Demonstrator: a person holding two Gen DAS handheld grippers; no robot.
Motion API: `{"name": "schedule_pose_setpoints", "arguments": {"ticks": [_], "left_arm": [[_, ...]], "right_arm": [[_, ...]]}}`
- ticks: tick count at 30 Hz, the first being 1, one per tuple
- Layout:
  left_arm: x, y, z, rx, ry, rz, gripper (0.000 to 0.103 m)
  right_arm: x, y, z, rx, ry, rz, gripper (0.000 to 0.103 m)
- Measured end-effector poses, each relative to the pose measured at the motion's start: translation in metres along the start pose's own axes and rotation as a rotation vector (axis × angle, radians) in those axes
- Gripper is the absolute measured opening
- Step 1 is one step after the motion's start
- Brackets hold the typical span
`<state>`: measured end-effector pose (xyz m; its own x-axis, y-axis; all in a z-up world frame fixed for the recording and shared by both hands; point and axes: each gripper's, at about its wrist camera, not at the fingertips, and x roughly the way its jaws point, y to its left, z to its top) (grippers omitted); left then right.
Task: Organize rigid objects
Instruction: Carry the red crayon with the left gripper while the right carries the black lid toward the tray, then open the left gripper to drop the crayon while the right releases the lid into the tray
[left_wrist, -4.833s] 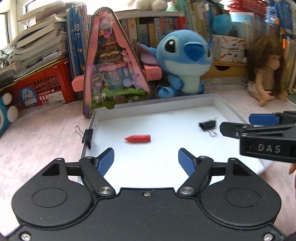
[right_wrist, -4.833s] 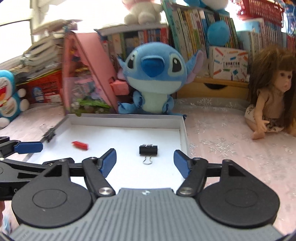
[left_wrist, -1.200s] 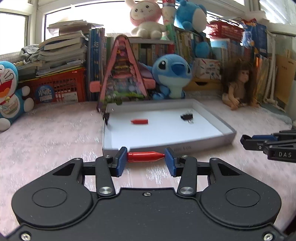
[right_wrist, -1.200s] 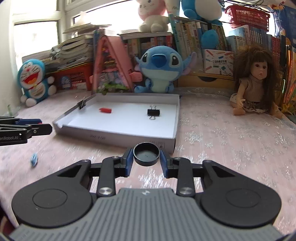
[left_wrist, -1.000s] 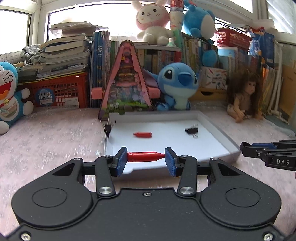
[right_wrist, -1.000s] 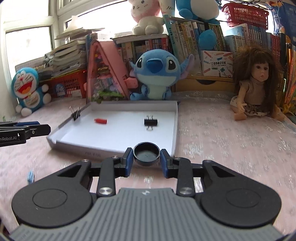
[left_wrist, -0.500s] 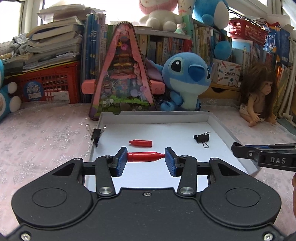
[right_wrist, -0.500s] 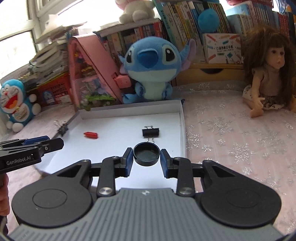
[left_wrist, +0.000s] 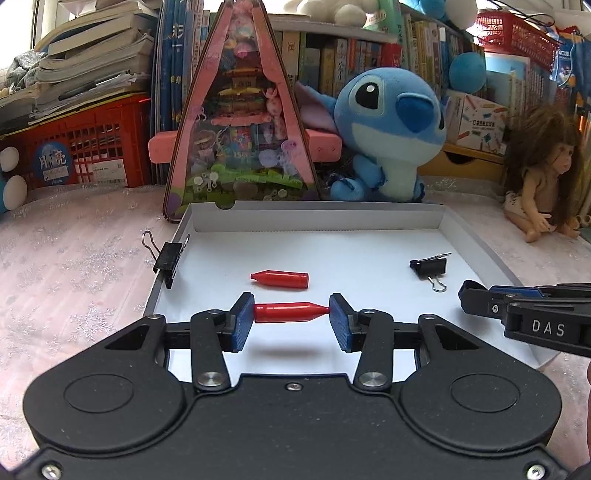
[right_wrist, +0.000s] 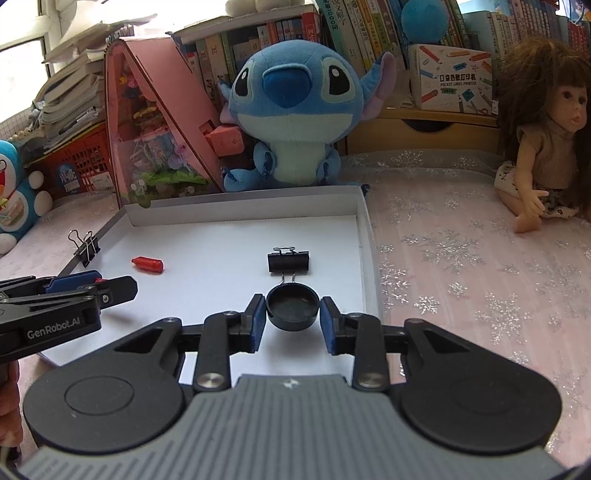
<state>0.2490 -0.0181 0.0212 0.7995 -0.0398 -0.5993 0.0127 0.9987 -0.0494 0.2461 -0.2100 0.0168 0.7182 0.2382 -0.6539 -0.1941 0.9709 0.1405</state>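
Red pen cap (left_wrist: 290, 312) clamped end to end between the blue pads of the left gripper (left_wrist: 291, 317), jaws partly closed on it, hanging above the floor of the white tray (left_wrist: 317, 218) with its shadow beneath. Second red cap (left_wrist: 280, 280) lying loose just beyond, on the tray floor. Black round lid (right_wrist: 293, 307) pinched at its sides in the right gripper (right_wrist: 292, 321), jaws drawn narrow around it, over the tray's right part. Just past the lid, black binder clip (right_wrist: 288, 262) on the tray floor. Another binder clip (left_wrist: 168, 256) gripping the tray's left wall. Behind the tray, blue plush toy (right_wrist: 295, 107) and pink triangular playhouse (left_wrist: 240, 122); doll (right_wrist: 546, 136) seated off to the right on the pink snowflake cloth (right_wrist: 461, 266).
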Motion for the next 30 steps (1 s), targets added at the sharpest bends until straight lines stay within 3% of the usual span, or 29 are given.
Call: {"name": "schedule_pose_setpoints", "arguments": {"ticks": [12,30], "left_arm": [[0.022,0.005,0.001,-0.025,0.044,0.044,0.042],[0.024,0.000,-0.001,0.006,0.026,0.054,0.042]], "right_arm": [[0.016,0.006,0.002,-0.028,0.037,-0.025,0.037],[0.017,0.006,0.002,-0.044,0.031,-0.022,0.040]]}}
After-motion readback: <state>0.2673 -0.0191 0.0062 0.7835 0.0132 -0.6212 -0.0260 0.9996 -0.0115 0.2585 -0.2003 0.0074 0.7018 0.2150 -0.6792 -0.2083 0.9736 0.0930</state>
